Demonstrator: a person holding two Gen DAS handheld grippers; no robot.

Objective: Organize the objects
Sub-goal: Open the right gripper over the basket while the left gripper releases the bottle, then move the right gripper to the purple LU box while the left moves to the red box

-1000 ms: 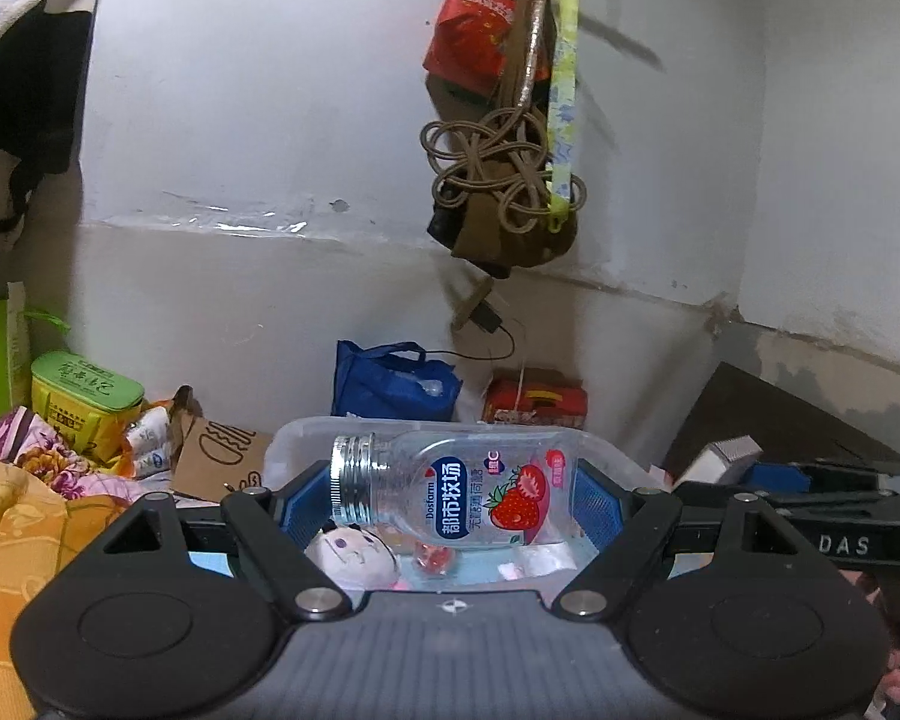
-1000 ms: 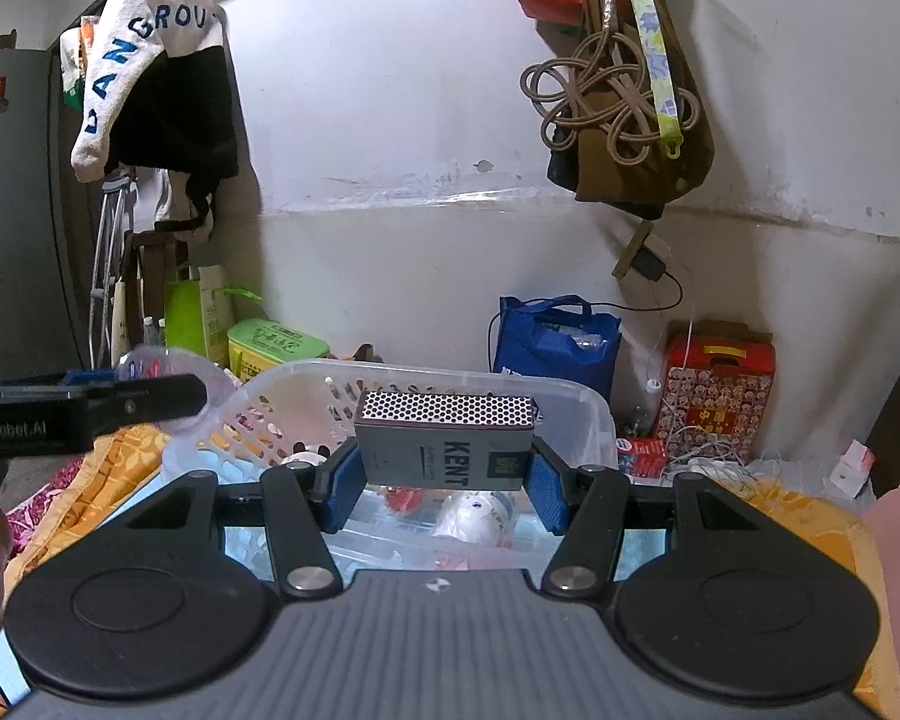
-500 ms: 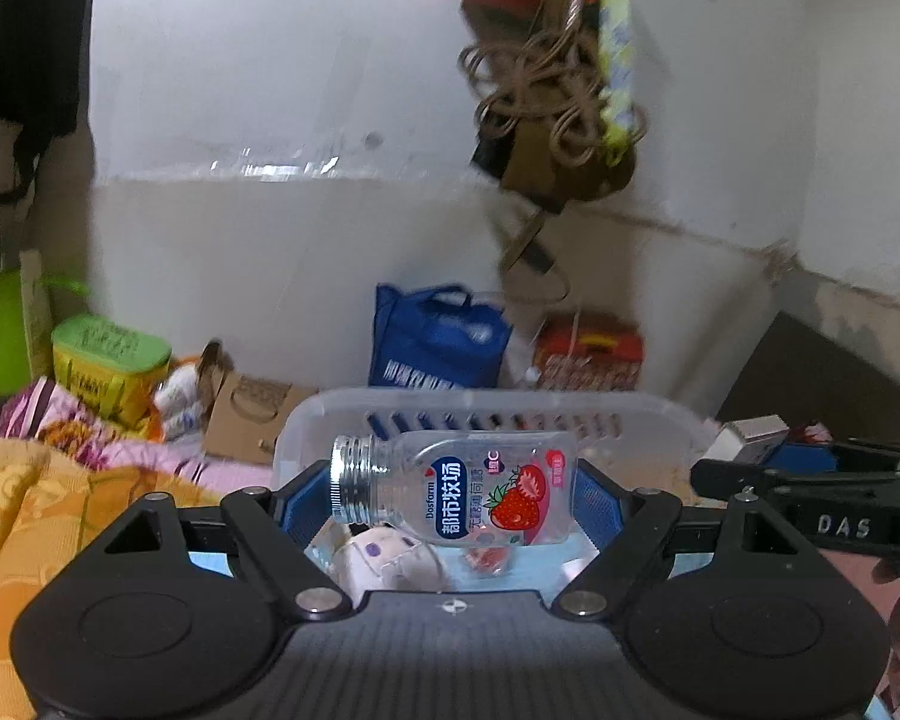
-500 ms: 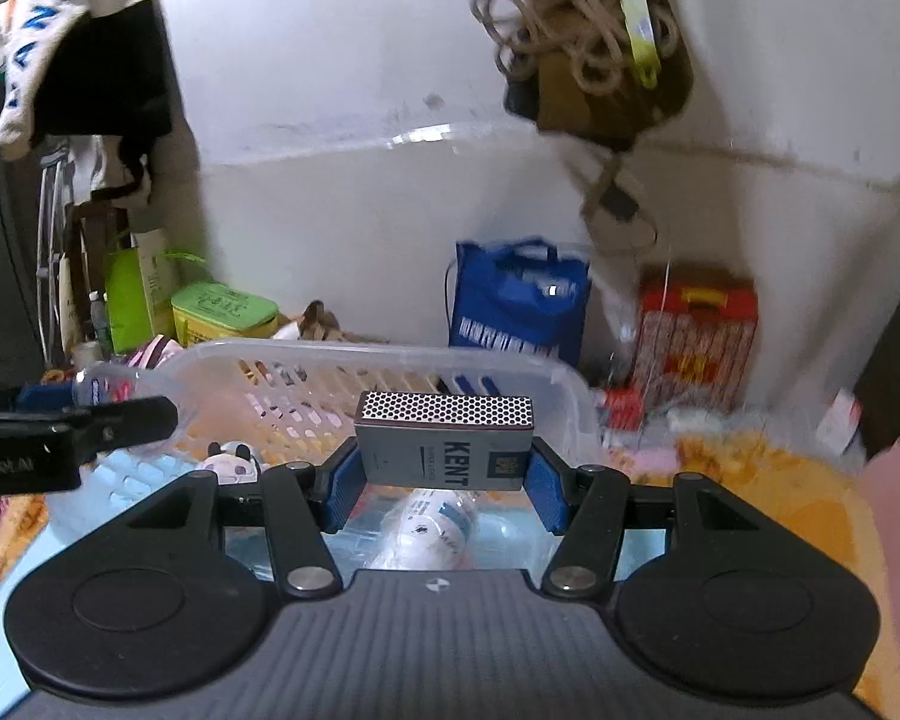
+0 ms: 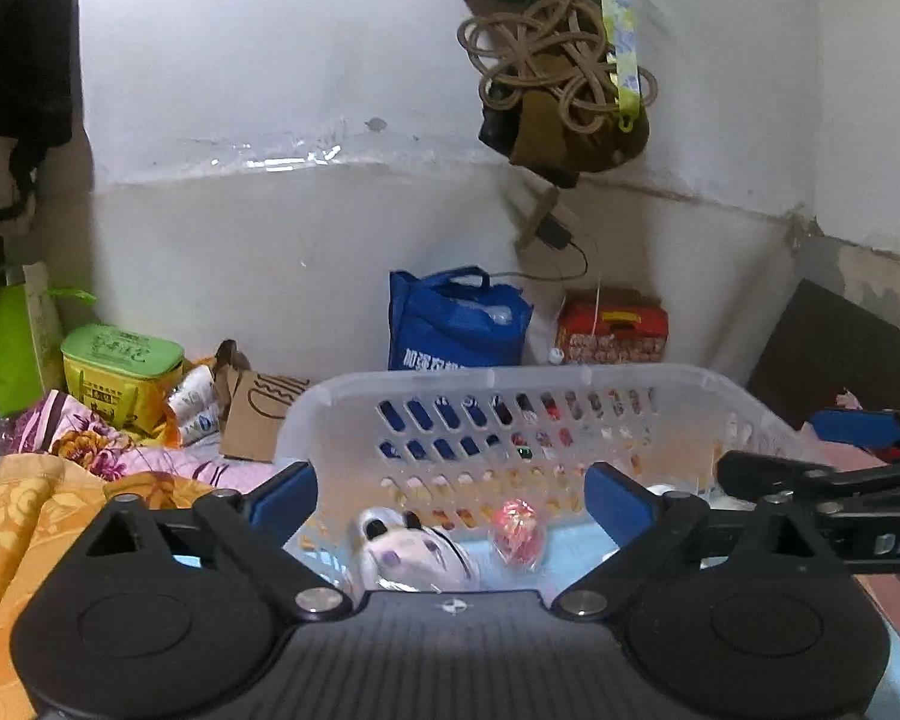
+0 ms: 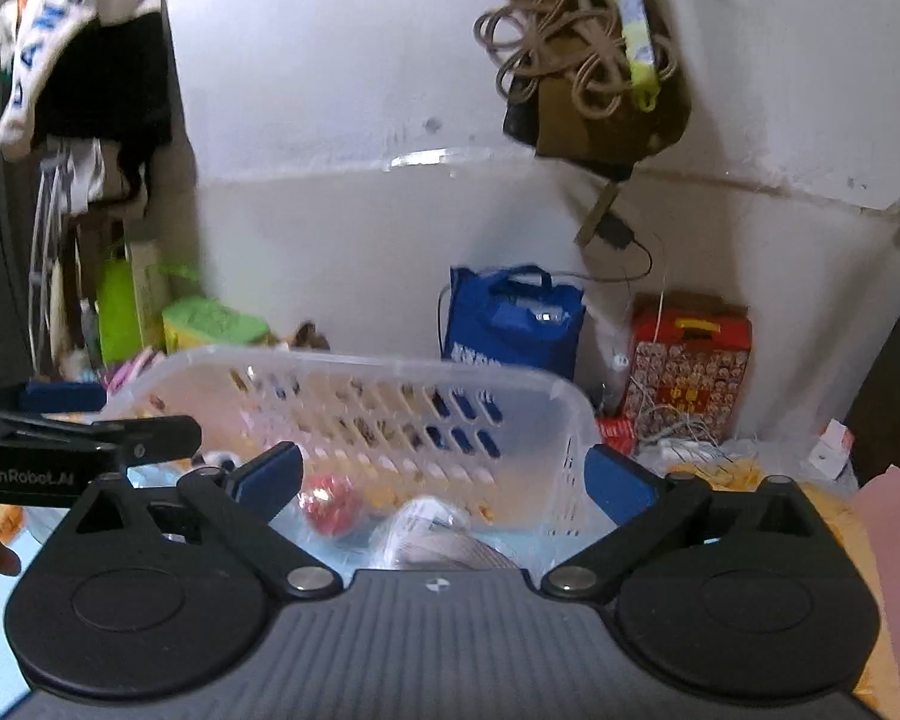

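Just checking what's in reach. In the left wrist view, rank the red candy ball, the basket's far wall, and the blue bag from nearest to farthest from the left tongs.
1. Red candy ball: in the basket, just past the open left tongs, slightly right.
2. Basket's far wall: behind the ball, slotted.
3. Blue bag: beyond the basket, against the wall.

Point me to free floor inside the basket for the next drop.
Basket floor: bare blue strip by the right wall, right of the red ball. Crowded at the near middle: plush toy, ball, clear bottle. Both claws, left and right, are open, empty.
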